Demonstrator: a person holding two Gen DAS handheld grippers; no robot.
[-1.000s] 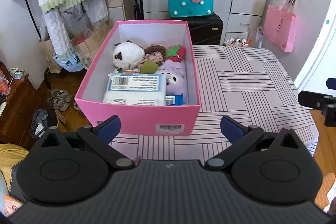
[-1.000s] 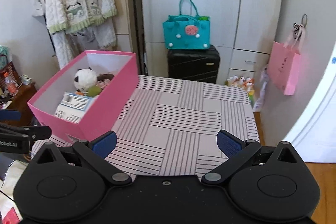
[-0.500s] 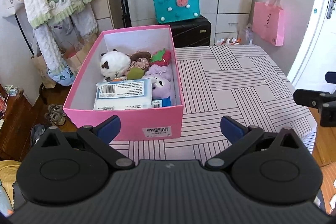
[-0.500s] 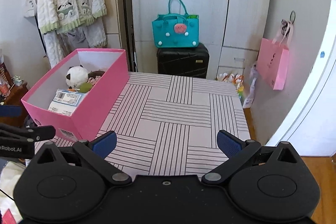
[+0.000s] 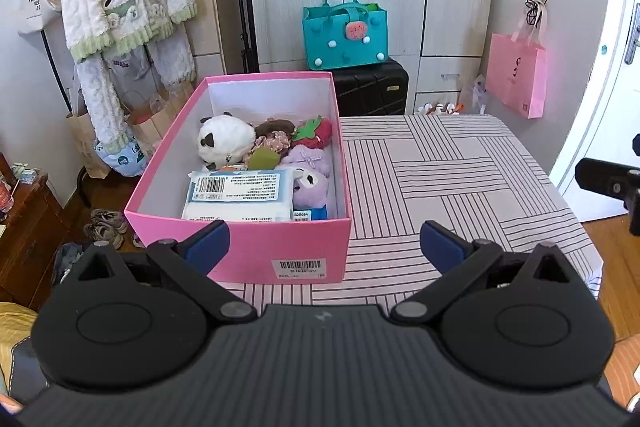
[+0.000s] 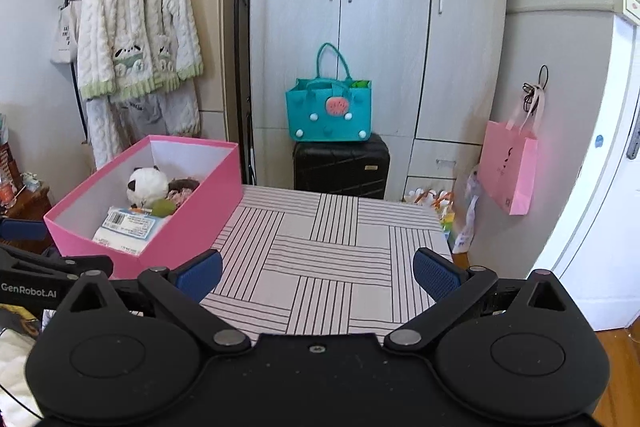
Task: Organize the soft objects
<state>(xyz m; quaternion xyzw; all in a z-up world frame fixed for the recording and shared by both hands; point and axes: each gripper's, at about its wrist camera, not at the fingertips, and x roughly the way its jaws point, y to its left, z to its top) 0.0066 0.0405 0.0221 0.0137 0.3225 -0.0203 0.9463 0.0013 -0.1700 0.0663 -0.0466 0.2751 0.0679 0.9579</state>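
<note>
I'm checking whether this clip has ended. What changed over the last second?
Both wrist views show more of the room and the pink box smaller, so the left gripper and right gripper have pulled back and up, open and empty. The box, panda plush, wipes pack and striped table stayed put.

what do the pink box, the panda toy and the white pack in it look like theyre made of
Rectangular pink box: probably matte paperboard, given its thin stiff walls, white lining and barcode sticker. Round white-and-black panda toy: fuzzy plush fabric, with a soft, light-diffusing surface. Flat white-and-blue pack: seemingly thin plastic film, slightly glossy, carrying a printed label and barcode; its contents are not visible.
</note>
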